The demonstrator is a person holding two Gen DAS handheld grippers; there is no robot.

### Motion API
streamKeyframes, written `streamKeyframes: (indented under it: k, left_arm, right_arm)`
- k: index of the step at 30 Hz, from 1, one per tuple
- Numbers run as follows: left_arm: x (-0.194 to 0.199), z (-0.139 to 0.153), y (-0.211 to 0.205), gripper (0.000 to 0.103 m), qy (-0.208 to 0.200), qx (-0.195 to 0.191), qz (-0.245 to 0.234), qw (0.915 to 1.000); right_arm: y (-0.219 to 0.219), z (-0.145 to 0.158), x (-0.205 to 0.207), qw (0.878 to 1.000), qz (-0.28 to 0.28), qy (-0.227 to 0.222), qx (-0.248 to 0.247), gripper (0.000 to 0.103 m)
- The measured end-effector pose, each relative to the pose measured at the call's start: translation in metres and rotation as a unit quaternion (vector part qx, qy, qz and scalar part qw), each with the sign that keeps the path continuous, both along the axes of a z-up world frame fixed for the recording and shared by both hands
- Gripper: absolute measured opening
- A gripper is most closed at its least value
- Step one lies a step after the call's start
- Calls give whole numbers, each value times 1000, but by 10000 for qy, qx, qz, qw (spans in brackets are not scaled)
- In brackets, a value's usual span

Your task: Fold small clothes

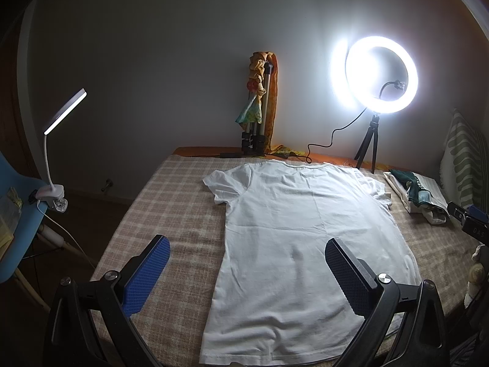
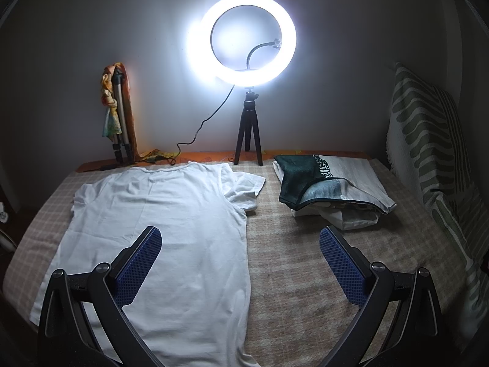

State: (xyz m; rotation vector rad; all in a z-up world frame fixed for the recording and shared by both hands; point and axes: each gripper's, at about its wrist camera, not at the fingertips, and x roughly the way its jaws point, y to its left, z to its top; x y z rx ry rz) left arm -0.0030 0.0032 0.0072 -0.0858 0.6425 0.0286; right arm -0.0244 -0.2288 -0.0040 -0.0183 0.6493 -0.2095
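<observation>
Left gripper (image 1: 247,270), lower part of the left wrist frame: two black plastic arms curving up from the bottom corners, each ending in a long flat finger faced with a blue pad (image 1: 146,276) of fine dimpled grid texture. A round silver screw head (image 1: 111,274) sits at each finger joint, another further out on each arm. Right gripper (image 2: 240,264), lower part of the right wrist frame: same build, black arms, blue gridded pads (image 2: 343,267), silver screw heads (image 2: 378,266) at the joints. At the right edge of the left wrist frame, a black block lettered "DAS" (image 1: 478,232), beside a blue part
</observation>
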Motion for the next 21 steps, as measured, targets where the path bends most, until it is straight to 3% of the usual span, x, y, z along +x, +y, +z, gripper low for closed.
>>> streamKeyframes:
  k: [21]
  left_arm:
    - [-1,-11,10,102,74,-28,15,10000]
  right_arm:
    - [12,-3,3,10000,82,36,9,103]
